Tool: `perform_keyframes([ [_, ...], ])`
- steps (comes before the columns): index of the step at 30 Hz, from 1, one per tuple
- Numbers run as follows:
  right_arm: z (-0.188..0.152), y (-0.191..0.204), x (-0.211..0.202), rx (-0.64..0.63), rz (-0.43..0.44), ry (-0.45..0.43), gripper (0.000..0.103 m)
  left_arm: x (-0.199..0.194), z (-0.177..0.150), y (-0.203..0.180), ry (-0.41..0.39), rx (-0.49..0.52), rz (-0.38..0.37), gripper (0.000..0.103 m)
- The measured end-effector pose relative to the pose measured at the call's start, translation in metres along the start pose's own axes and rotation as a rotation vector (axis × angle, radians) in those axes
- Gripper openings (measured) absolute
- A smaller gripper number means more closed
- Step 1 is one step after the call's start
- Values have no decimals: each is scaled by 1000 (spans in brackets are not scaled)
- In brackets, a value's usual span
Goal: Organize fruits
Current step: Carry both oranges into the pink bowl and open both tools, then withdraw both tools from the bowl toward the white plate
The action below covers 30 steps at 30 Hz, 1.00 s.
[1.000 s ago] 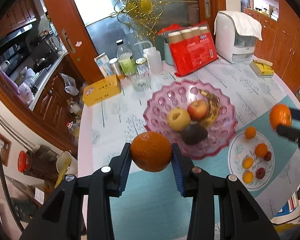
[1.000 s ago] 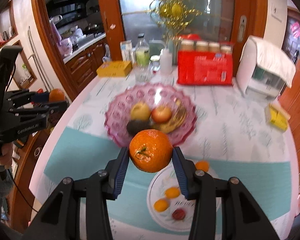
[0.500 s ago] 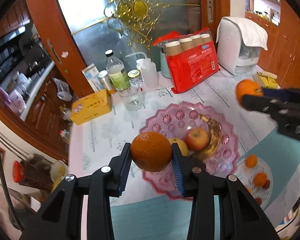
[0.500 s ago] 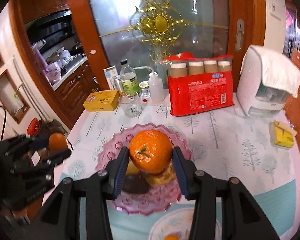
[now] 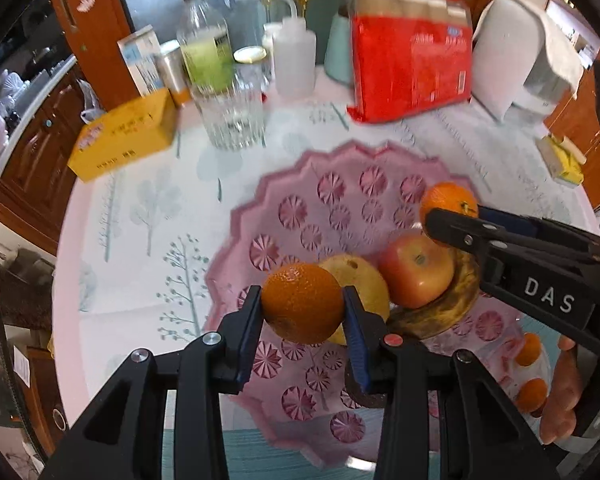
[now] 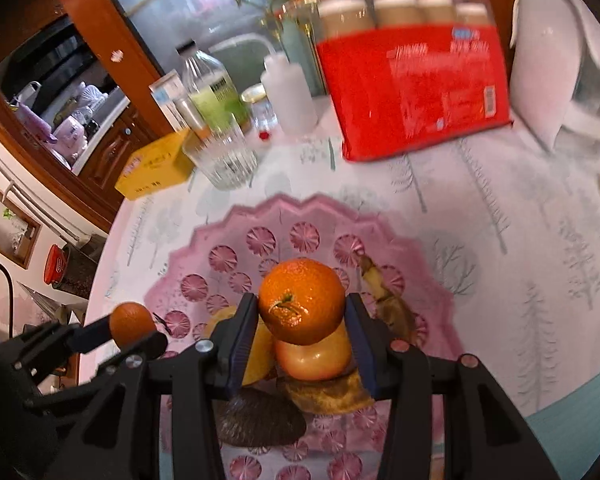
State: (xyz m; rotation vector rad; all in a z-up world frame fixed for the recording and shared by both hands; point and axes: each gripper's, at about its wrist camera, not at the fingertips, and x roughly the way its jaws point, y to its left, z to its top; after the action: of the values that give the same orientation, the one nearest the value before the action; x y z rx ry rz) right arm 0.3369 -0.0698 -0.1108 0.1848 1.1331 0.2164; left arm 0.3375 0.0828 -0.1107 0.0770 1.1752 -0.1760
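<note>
My left gripper (image 5: 302, 306) is shut on an orange (image 5: 302, 302) and holds it low over the near left of the pink glass fruit bowl (image 5: 332, 200). My right gripper (image 6: 302, 312) is shut on a second orange (image 6: 302, 300), with its stem towards me, over the bowl's middle (image 6: 260, 240). The bowl holds a red apple (image 5: 416, 270), a yellow apple (image 5: 360, 276), a browned banana (image 5: 448, 308) and a dark avocado (image 6: 260, 418). The right gripper and its orange (image 5: 448, 202) show in the left wrist view; the left gripper's orange (image 6: 132, 322) shows in the right wrist view.
Behind the bowl stand a ribbed glass (image 5: 232, 120), a yellow box (image 5: 124, 136), bottles (image 5: 204, 52), a red pack of cups (image 5: 412, 64) and a white appliance (image 5: 516, 60). A small plate with small oranges (image 5: 530, 372) sits at the right, beside the bowl.
Both grippers have moved forward and down with their oranges, from above the table's near side to close over the pink bowl. Both have stayed shut.
</note>
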Motion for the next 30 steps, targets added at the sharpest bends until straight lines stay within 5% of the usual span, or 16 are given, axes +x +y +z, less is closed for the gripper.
perform_keyframes([
  [13, 3, 5, 40, -35, 15, 34, 46, 35, -4, 1, 61, -17, -31, 38],
  [15, 2, 7, 44, -35, 21, 44, 46, 36, -4, 3, 63, -22, -27, 43],
  [17, 1, 8, 43, -38, 23, 36, 46, 35, -4, 3, 57, -22, -13, 62],
  [20, 0, 11, 41, -42, 31, 33, 46, 32, -5, 4, 49, -24, -9, 75],
  [30, -10, 13, 20, -45, 36, -6, 46, 23, -13, -1, 35, -20, -8, 79],
])
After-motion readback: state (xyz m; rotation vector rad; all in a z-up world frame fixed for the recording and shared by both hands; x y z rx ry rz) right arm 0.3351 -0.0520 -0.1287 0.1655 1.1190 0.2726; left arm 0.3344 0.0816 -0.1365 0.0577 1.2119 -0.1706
